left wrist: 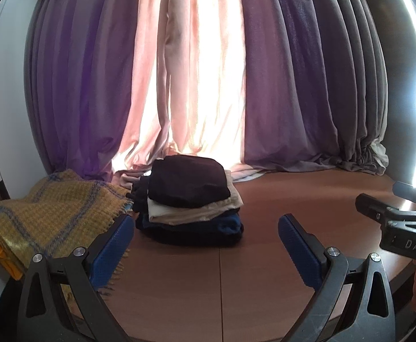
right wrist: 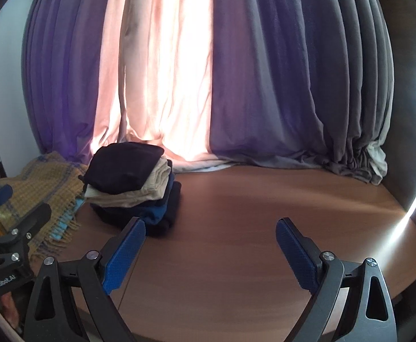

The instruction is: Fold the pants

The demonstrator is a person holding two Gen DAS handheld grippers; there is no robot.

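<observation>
A stack of folded garments [left wrist: 189,199] sits on the brown wooden table [left wrist: 265,256] near the curtains: a dark one on top, a beige one [left wrist: 193,211] under it, blue and dark ones below. The stack also shows in the right wrist view [right wrist: 133,185]. My left gripper [left wrist: 205,225] is open and empty, just in front of the stack. My right gripper [right wrist: 210,229] is open and empty, to the right of the stack over bare table. The right gripper also shows at the right edge of the left wrist view [left wrist: 379,208].
A yellow checked fringed blanket [left wrist: 48,216] lies left of the stack, also in the right wrist view [right wrist: 42,193]. Purple and pink curtains [left wrist: 208,85] hang behind and pool on the table's far edge. An orange object [left wrist: 5,259] sticks out under the blanket.
</observation>
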